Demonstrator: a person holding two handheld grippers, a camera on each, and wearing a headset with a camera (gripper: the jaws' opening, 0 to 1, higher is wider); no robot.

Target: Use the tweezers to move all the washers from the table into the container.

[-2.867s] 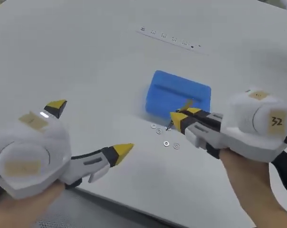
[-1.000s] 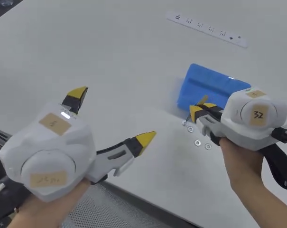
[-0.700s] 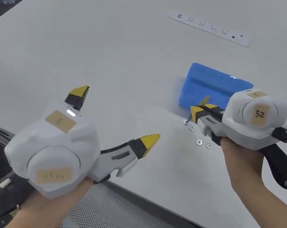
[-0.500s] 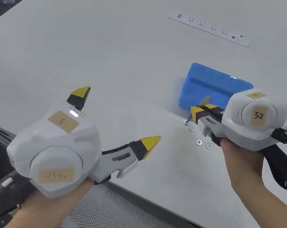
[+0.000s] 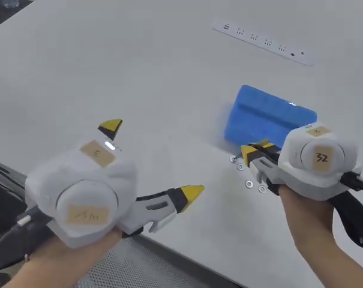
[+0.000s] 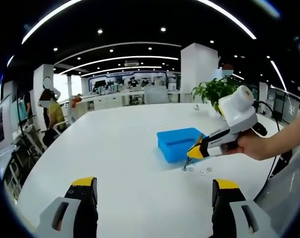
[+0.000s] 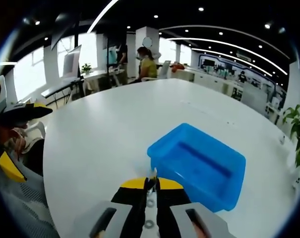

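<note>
A blue open container [image 5: 268, 120] sits on the white table [image 5: 139, 72]. Several small metal washers [image 5: 249, 184] lie on the table just in front of it. My right gripper [image 5: 256, 150] is shut on thin tweezers [image 7: 153, 173], whose tip points down at the table by the container's near corner, right above the washers [image 7: 150, 202]. The left gripper view shows the tweezers' tip [image 6: 185, 166] beside the washers [image 6: 203, 173] and the container [image 6: 177, 143]. My left gripper [image 5: 151, 159] hangs open with nothing in it over the table's near edge, well left of the washers.
A white power strip [image 5: 262, 41] lies far back on the table. The table's front edge [image 5: 187, 249] runs just under my hands, with a grey mesh surface below it. People sit at desks far behind [image 7: 145, 62].
The right gripper has dipped a little lower over the washers with the tweezers still held. The left gripper has drifted slightly right and down in the view. The head camera has shifted.
</note>
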